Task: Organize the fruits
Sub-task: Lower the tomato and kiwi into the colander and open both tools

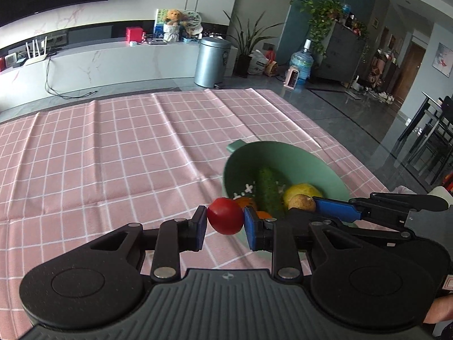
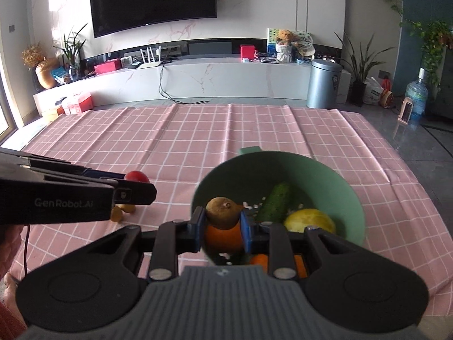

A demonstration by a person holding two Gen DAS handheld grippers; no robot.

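My left gripper (image 1: 225, 221) is shut on a red tomato (image 1: 225, 219) and holds it just left of the green bowl (image 1: 311, 158). It also shows in the right wrist view (image 2: 136, 187), with the tomato (image 2: 138, 176) behind its tip. My right gripper (image 2: 222, 222) is shut on a brown kiwi (image 2: 222, 212) above the bowl (image 2: 325, 170). The kiwi shows in the left wrist view (image 1: 301, 203). In the bowl lie a cucumber (image 2: 276, 201), a lemon (image 2: 310, 220) and an orange (image 2: 223, 239).
A pink checked tablecloth (image 2: 198, 141) covers the table. A small yellow object (image 2: 121, 211) lies on the cloth under my left gripper. The table's right edge runs near the bowl (image 1: 354, 153). A steel bin (image 1: 211, 61) stands on the floor beyond.
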